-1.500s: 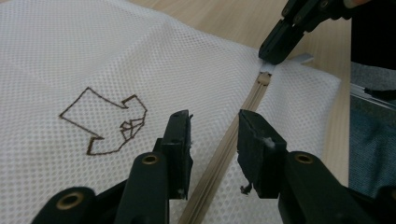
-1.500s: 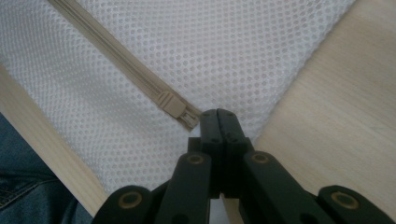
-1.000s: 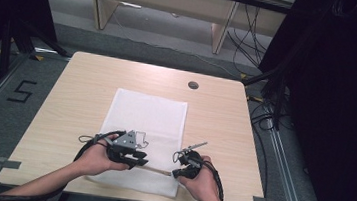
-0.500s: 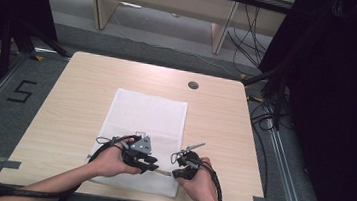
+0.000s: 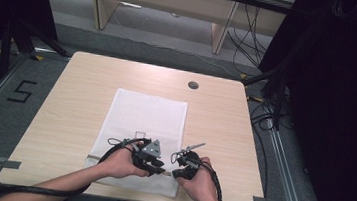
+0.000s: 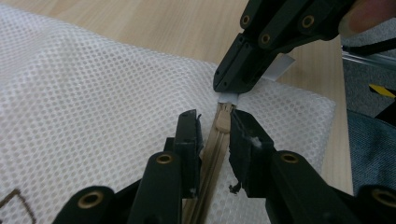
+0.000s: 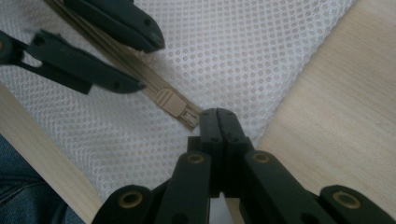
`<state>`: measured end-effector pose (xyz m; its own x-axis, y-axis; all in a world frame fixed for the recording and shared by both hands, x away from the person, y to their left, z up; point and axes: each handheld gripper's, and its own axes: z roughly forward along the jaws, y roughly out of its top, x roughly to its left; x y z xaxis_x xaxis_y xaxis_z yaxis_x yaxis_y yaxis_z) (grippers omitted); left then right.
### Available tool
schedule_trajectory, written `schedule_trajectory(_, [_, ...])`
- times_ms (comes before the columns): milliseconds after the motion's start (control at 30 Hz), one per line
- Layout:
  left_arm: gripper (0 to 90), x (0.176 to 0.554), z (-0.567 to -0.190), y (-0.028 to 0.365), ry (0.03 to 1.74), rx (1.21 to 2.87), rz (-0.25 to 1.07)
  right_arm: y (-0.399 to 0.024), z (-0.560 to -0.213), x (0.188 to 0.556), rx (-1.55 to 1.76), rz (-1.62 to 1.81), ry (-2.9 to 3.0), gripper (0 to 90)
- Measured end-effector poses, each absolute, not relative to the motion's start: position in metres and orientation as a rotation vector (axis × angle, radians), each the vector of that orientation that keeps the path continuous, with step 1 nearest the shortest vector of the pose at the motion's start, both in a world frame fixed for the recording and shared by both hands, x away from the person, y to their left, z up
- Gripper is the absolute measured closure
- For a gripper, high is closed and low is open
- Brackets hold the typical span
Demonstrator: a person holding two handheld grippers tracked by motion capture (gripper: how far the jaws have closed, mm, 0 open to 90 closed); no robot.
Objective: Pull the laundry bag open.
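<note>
White mesh laundry bag (image 5: pixel 146 122) of honeycomb netting lies flat on the light wooden bench (image 5: pixel 71 94), its near edge under both grippers. The high view gives that layout, with the left gripper (image 5: pixel 152 164) and right gripper (image 5: pixel 177 172) close together at the bag's near edge, but it is too small to show how the jaws stand.

The left gripper view (image 6: pixel 219 140) fills that in: its two black jaws are slightly spread, and the beige zipper tape (image 6: pixel 212 156) runs up between them, with the small beige zipper slider (image 6: pixel 223 122) just ahead of the tips, between them and not clearly pressed by either pad. Beyond the slider, the other gripper's jaws come down from the upper right, pressed together on a white fabric tab (image 6: pixel 229 97) at the zipper's end; a white label strip (image 6: pixel 280 66) pokes out behind them.

The right gripper view (image 7: pixel 218 122) shows its own jaws pressed tight together, their tips meeting the end of the zipper, where the tab itself is hidden beneath them. Just ahead to the left lies the slider (image 7: pixel 170 102), and farther along the tape the left gripper's jaws stand apart, one on each side of it. To the right of the jaws, bare bench wood (image 7: pixel 336 112) shows past the bag's edge.
</note>
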<state>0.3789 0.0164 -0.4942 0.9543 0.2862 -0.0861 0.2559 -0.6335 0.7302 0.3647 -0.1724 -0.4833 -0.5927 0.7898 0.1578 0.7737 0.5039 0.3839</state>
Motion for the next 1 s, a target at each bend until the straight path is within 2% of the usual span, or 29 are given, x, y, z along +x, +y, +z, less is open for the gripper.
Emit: schedule_trajectory(1000, [73.9,0.373,-0.504,-0.005,0.358,2.312,0.046,-0.173,-0.483,0.365,1.427,0.653,2.695,90.0])
